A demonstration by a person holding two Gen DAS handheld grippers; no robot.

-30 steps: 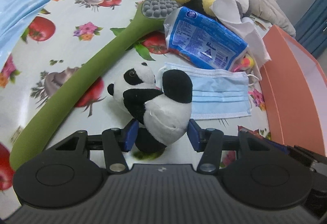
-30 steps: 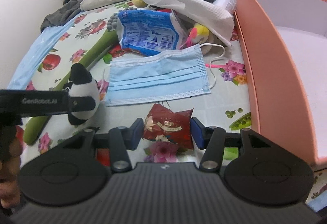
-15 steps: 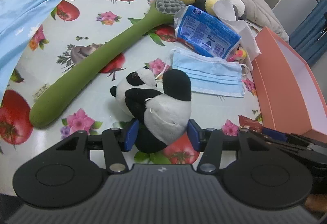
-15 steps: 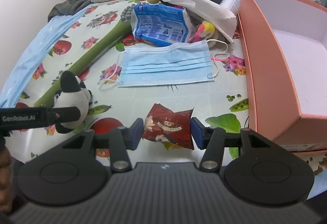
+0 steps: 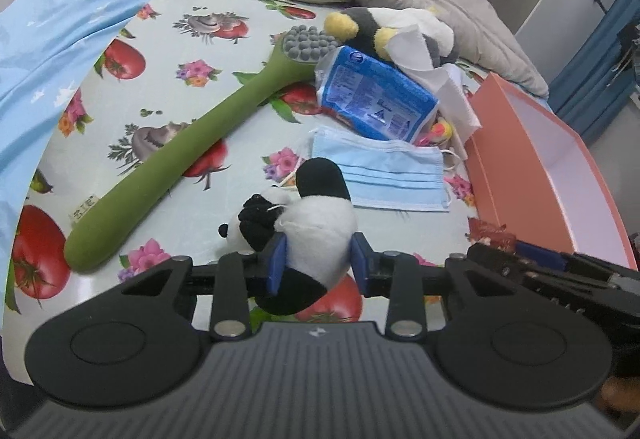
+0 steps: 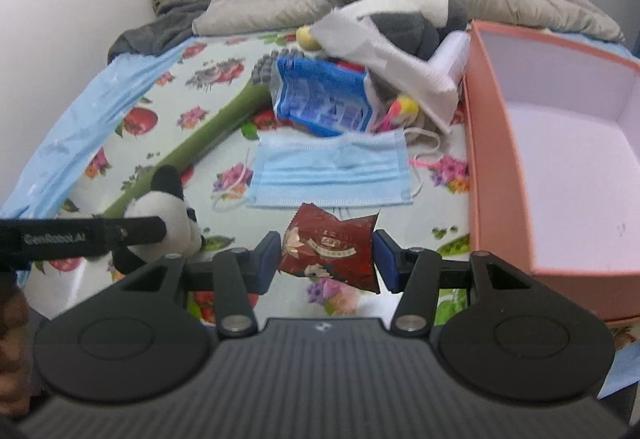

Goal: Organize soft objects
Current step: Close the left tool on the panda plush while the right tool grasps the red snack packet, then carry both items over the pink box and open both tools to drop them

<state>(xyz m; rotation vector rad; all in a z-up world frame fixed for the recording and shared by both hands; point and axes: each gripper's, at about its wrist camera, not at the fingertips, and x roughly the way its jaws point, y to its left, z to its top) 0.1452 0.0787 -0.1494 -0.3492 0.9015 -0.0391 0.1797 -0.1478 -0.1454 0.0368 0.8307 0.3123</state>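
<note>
Since the earlier frames, the left claw (image 5: 318, 265) has just been closing: its blue pads now press into the white belly of the panda plush (image 5: 308, 235), which is squeezed between them. The panda has also turned in the grip; its face, earlier turned toward the camera, now tips away and down to the left. The flowered bed cover (image 5: 192, 51) shows more of itself at the far end than before, and the right claw's view now takes in more of the box's inside.

The right claw (image 6: 326, 259) is at a middling width, holding the red snack packet (image 6: 330, 249), with both pads against the packet's side edges.

The panda sits held between the left claw's pads, clear of the bed cover, its black hind part hanging below the fingers. Its long axis runs roughly near to far, with a black limb pointing up and away and the head low on the left.

The snack packet lies crosswise between the right claw's pads, its crimped top edge toward the far side.

Farther off on the bed: a blue face mask (image 6: 330, 171) lying flat, long side left to right; a blue tissue pack (image 5: 376, 105) beyond it; a green long-handled brush (image 5: 192, 155) running diagonally from near left to far right. The pink box (image 6: 560, 143) stands at the right, open side up.
</note>
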